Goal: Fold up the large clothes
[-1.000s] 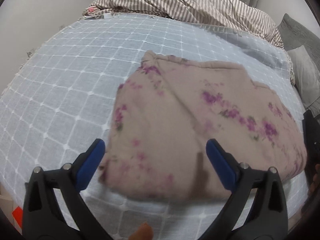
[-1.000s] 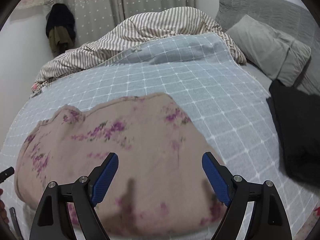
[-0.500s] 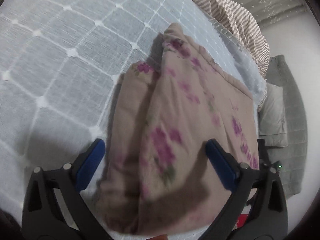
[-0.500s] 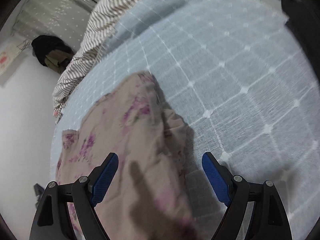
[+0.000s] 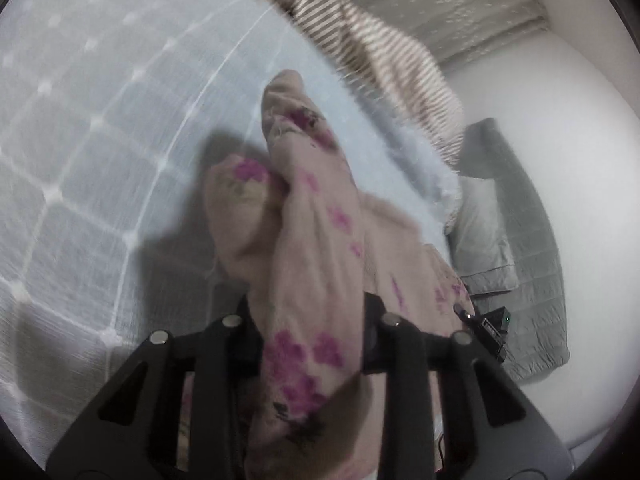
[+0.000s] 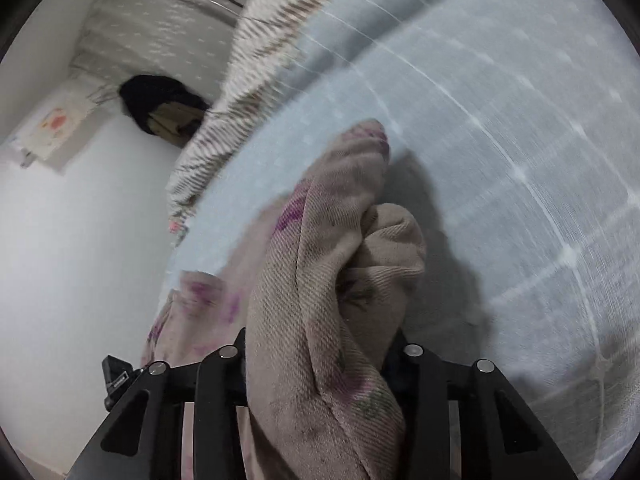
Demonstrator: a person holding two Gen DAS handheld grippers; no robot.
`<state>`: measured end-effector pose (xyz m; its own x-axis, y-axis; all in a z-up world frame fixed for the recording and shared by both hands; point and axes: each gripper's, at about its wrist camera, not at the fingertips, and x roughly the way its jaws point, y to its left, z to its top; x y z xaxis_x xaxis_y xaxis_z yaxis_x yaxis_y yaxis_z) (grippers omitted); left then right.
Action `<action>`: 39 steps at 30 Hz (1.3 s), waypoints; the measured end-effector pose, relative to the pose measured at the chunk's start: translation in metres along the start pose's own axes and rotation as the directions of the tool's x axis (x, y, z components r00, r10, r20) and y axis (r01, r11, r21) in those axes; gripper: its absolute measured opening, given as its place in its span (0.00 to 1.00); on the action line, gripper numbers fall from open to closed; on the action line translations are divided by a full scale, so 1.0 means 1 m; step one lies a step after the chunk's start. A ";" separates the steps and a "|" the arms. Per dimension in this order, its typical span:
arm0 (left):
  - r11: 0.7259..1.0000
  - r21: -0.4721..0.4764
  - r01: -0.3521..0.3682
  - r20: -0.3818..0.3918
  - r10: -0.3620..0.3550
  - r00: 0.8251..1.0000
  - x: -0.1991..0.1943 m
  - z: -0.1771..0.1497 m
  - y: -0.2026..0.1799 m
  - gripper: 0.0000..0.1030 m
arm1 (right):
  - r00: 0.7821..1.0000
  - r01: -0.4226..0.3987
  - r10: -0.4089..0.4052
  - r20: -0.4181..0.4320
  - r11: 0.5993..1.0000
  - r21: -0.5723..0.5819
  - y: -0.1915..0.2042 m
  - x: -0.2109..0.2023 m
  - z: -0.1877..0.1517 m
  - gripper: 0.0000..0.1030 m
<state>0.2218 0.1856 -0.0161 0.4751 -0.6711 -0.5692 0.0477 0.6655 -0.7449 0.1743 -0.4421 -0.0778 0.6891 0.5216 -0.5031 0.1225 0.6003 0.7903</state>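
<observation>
Clamped between the jaws of the left gripper (image 5: 312, 340) is a thick bunch of the floral garment (image 5: 316, 248), and another bunch of the same cloth is pinched in the right gripper (image 6: 320, 356), so that both tools are closed on fabric and neither is free. The garment is seen gathered at each side edge and raised off the checked bedspread (image 5: 100, 128), with a shadow cast beneath the lifted folds; the span between the two grips sags toward the bedspread and appears to rest on it. The step in hand is judged to be a further fold, the piece already looking doubled into thick layers. What the next move calls for, it is thought, is that both held edges be carried together over the part lying on the bedspread and laid down evenly, with the grips kept level so that the layers are not twisted or shed. Beyond the garment, on the bedspread's far side, a striped duvet (image 5: 372, 28) is heaped. A grey pillow (image 5: 484, 240) and a grey quilted cover (image 5: 528, 264) lie past the bedspread's edge in the left wrist view. Farther off, a dotted curtain (image 6: 168, 8) hangs behind the duvet, and dark clothing (image 6: 160, 100) is hung against the white wall (image 6: 80, 240). Both views are blurred by motion.
</observation>
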 end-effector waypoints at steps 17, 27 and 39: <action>0.764 -0.011 -0.645 0.151 0.639 0.755 -0.091 0.022 0.074 0.54 | 0.954 0.254 -0.290 -0.079 0.918 -0.305 0.147 0.162 -0.004 0.56; 0.667 0.086 -0.740 0.236 0.708 0.666 -0.078 -0.029 -0.031 0.99 | 0.886 0.463 -0.398 0.237 0.789 -0.404 0.191 0.058 -0.052 0.81; 0.646 0.183 -0.741 0.225 0.706 0.671 -0.023 -0.179 -0.096 0.99 | 0.894 0.443 -0.397 0.209 0.711 -0.546 0.249 0.033 -0.216 0.95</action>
<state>0.0489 0.0786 0.0055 0.5499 0.0928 -0.8301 -0.1607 0.9870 0.0039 0.0735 -0.1443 0.0264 0.7164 0.1011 -0.6904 0.0025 0.9891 0.1473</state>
